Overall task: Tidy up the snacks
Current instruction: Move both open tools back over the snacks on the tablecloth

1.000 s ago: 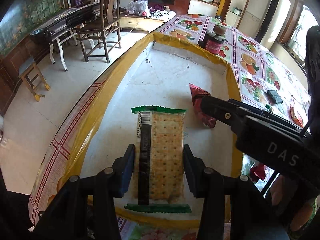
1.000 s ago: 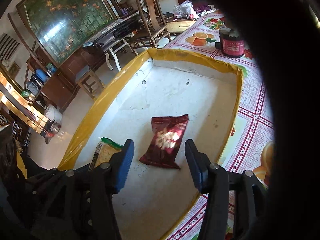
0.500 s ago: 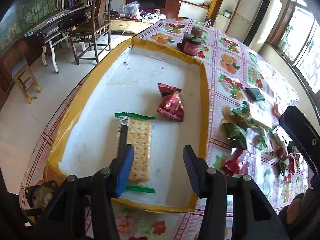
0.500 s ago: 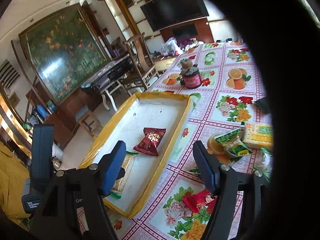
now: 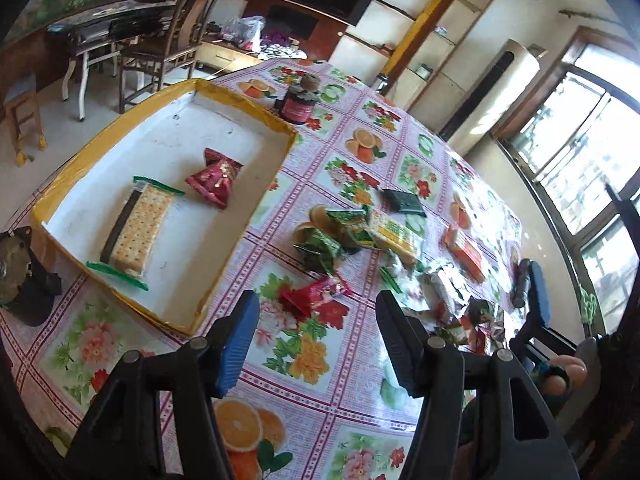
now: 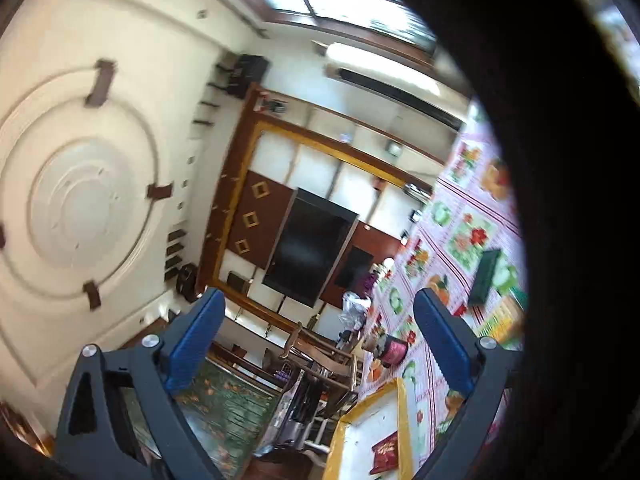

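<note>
A yellow-rimmed white tray (image 5: 256,112) on the floral tablecloth holds a cracker pack (image 5: 134,232) and a dark red snack bag (image 5: 214,182). A pile of loose snack packets (image 5: 360,236) lies on the cloth right of the tray, with a red packet (image 5: 314,296) nearest my left gripper (image 5: 316,340). That gripper is open and empty above the cloth, right of the tray's near corner. My right gripper (image 6: 316,328) is open and empty, tilted up toward the wall and ceiling; the tray corner (image 6: 402,400) and red bag (image 6: 386,450) show low in its view. The right gripper's blue finger (image 5: 536,296) shows at the right.
A dark jar (image 5: 298,104) stands beyond the tray's far end. A black flat object (image 5: 404,202) lies on the cloth past the snack pile. Chairs and a desk (image 5: 120,36) stand on the floor left of the table. A dark object (image 5: 24,276) sits at the tray's near left.
My left gripper let go of the cracker pack in the tray, pulled back and swung right over the cloth. My right gripper lifted away from the red bag and tilted up toward the ceiling.
</note>
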The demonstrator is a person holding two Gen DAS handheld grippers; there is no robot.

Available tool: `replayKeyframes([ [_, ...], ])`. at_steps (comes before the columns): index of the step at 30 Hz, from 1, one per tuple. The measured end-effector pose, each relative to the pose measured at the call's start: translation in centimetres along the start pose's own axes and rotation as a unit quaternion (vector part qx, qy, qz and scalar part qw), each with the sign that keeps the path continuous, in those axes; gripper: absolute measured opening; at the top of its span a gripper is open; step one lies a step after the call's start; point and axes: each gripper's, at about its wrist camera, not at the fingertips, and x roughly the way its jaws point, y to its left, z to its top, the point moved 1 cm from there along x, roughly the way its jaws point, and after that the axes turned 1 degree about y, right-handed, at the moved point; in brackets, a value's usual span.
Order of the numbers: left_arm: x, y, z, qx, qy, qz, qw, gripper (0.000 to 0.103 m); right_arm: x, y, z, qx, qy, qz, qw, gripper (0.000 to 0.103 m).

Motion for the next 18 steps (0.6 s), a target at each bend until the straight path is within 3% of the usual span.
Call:
replayKeyframes([
  [2, -0.8, -0.5, 0.0, 0.014, -0.014, 0.011, 0.9997, 0.061, -0.7, 0.1, 1.4, -0.005, -0.002, -0.04, 0.999, 0.096],
  [6, -3.2, 0.5, 1.8, 0.053, -0.067, 0.051, 0.995, 0.063, -5.4, 1.4, 7.0, -0.013, -0.012, 0.001, 1.0, 0.096],
  [9, -4.3, 1.1, 3.7, 0.101, -0.083, 0.077, 0.9885, 0.063, -8.6, 5.9, 12.9, -0.098, 0.058, 0.019, 0.993, 0.097],
  [11, -4.7, 0.9, 4.7, 0.128, -0.086, 0.081, 0.9848, 0.063, -10.8, 11.0, 15.7, -0.21, 0.11, 0.014, 0.972, 0.097],
  [14, -4.4, 0.2, 5.0, 0.151, -0.078, 0.074, 0.9827, 0.065, -14.1, 17.1, 17.2, -0.384, 0.164, -0.025, 0.908, 0.099],
  [16, -3.3, -0.5, 4.4, 0.15, -0.066, 0.063, 0.9845, 0.065, -15.6, 17.2, 16.6, -0.463, 0.153, -0.077, 0.87, 0.1],
  [17, -2.7, -0.9, 3.9, 0.147, -0.057, 0.059, 0.9857, 0.065, -15.9, 16.1, 16.0, -0.478, 0.145, -0.108, 0.859, 0.1],
  [18, -2.0, -1.2, 3.3, 0.145, -0.046, 0.057, 0.9866, 0.065, -15.6, 14.1, 15.3, -0.472, 0.148, -0.144, 0.857, 0.1],
])
